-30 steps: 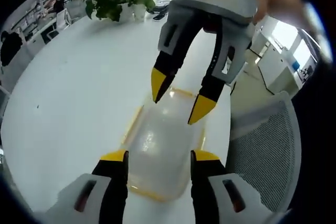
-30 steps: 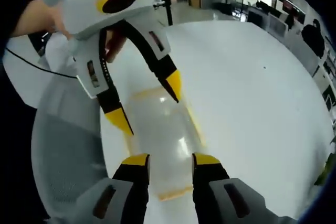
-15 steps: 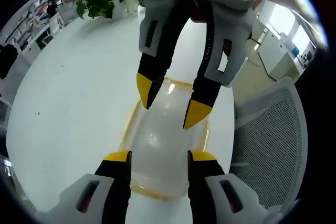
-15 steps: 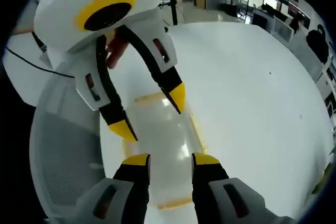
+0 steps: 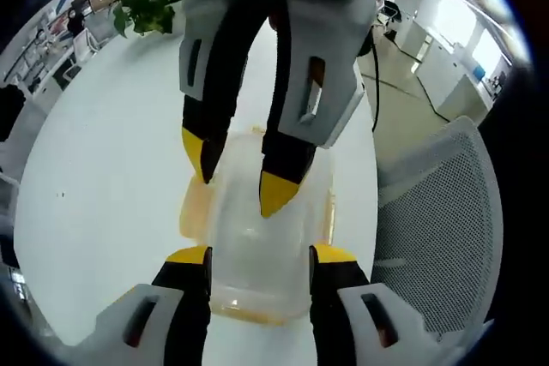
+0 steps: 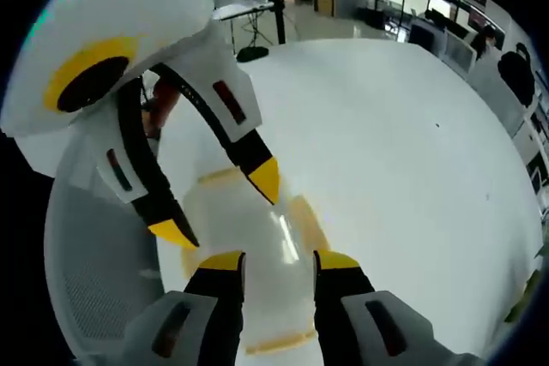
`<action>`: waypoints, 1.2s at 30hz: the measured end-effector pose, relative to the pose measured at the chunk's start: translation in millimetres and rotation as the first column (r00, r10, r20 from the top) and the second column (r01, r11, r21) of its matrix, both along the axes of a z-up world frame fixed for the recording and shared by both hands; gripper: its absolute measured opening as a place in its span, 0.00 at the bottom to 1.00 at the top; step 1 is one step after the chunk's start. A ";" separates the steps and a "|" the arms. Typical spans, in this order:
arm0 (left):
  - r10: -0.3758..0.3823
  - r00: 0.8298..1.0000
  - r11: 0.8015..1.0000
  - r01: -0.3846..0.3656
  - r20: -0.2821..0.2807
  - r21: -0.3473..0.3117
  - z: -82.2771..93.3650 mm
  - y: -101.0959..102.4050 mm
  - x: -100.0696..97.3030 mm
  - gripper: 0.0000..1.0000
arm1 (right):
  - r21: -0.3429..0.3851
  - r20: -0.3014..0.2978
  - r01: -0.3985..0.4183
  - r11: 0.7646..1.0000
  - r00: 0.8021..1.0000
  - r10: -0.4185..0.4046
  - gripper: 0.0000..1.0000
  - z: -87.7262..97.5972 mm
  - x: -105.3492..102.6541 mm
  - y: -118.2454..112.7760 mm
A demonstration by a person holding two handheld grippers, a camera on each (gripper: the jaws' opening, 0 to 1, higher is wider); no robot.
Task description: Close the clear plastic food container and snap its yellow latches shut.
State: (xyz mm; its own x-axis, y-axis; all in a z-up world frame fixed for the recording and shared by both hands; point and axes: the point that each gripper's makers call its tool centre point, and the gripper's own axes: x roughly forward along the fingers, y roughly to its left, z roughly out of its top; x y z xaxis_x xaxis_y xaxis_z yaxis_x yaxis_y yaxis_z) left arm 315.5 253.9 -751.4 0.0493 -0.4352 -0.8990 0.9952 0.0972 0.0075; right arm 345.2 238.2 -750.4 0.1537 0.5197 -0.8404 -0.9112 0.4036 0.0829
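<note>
One clear plastic food container with yellow latches (image 5: 257, 246) (image 6: 249, 255) lies on the white worktop (image 5: 103, 143); two claws, left claw (image 5: 257, 255) and right claw (image 6: 279, 259), hover over it, both spread, gripping nothing.

Clear plastic container (image 5: 257, 246) with yellow latches (image 5: 194, 210) lies flat, lid on.

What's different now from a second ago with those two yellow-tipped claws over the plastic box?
The two grippers have drawn closer, both open over the clear plastic container with yellow latches: right gripper, left gripper. Nothing was grabbed or released. The container stays on the white table.
</note>
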 end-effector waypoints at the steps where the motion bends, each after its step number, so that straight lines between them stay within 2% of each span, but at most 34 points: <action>1: -0.002 1.000 1.000 0.002 0.001 -0.002 1.1 -1.0 -1.7 0.45 | -0.001 0.000 0.001 1.000 1.000 -0.001 0.30 -0.8 1.7 0.2; 5: -0.013 1.000 1.000 0.013 0.009 -0.001 0.7 -4.3 -6.7 0.45 | 0.014 -0.027 0.018 1.000 0.999 -0.018 0.31 -4.9 5.4 1.9; 10: -0.036 0.999 0.999 0.036 0.013 -0.004 0.5 -12.8 -17.2 0.46 | -0.028 -0.052 0.016 0.999 0.999 -0.017 0.32 -17.5 6.0 -7.6; 11: -0.042 0.999 0.999 0.042 0.019 0.000 0.5 -13.8 -18.5 0.45 | 0.023 -0.075 0.057 0.998 0.996 -0.055 0.32 -14.1 5.4 -1.3; 13: -0.051 0.998 0.999 0.051 0.028 0.008 -1.0 -15.3 -20.9 0.45 | 0.005 -0.079 0.047 0.999 0.996 -0.046 0.33 -15.4 4.7 -6.8; 15: -0.045 0.999 0.999 0.045 0.010 0.009 -3.5 -17.0 -24.7 0.49 | 0.013 -0.083 0.049 0.999 0.995 -0.048 0.32 -15.4 3.1 -6.5; 18: -0.031 0.999 0.999 0.030 -0.019 -0.022 -0.6 -25.4 -32.3 0.49 | 0.016 -0.068 0.038 0.999 0.997 -0.037 0.32 -15.1 1.8 -5.3; 20: -0.017 0.999 1.000 0.017 -0.028 -0.021 -2.5 -28.3 -36.5 0.51 | 0.013 -0.061 0.037 0.999 0.997 -0.037 0.32 -14.7 1.5 -4.8; 22: -0.043 0.997 0.998 0.041 0.058 0.044 -11.2 -22.1 -30.7 0.51 | 0.010 -0.049 0.034 0.999 0.998 -0.034 0.30 -14.1 0.9 -4.2; 23: 0.026 0.998 0.999 -0.024 0.052 -0.037 -7.1 -33.9 -30.4 0.52 | 0.008 -0.048 0.034 0.999 0.998 -0.034 0.28 -13.7 0.0 -4.2; 25: 0.078 0.994 0.997 -0.076 0.074 -0.033 -4.9 -29.6 -25.6 0.52 | 0.004 -0.044 0.044 0.999 0.998 -0.044 0.27 -13.5 0.5 -4.8; 27: 0.055 0.995 0.998 -0.053 0.084 -0.024 -5.4 -28.9 -30.2 0.51 | 0.004 -0.043 0.052 0.999 0.998 -0.051 0.27 -13.9 1.5 -5.7; 31: -0.018 0.987 1.000 0.017 0.158 0.008 -2.4 -31.9 -32.3 0.50 | 0.001 -0.064 0.073 0.997 0.995 -0.073 0.29 -14.7 3.2 -7.6; 34: -0.032 0.979 0.999 0.023 0.199 0.047 -0.6 -33.3 -34.5 0.52 | -0.024 -0.072 0.045 0.999 0.996 -0.047 0.32 -15.3 3.7 -8.6; 36: -0.036 0.977 0.998 0.023 0.212 0.062 -1.0 -37.4 -39.5 0.53 | -0.060 -0.083 -0.015 0.998 0.996 0.010 0.33 -14.9 1.2 -10.2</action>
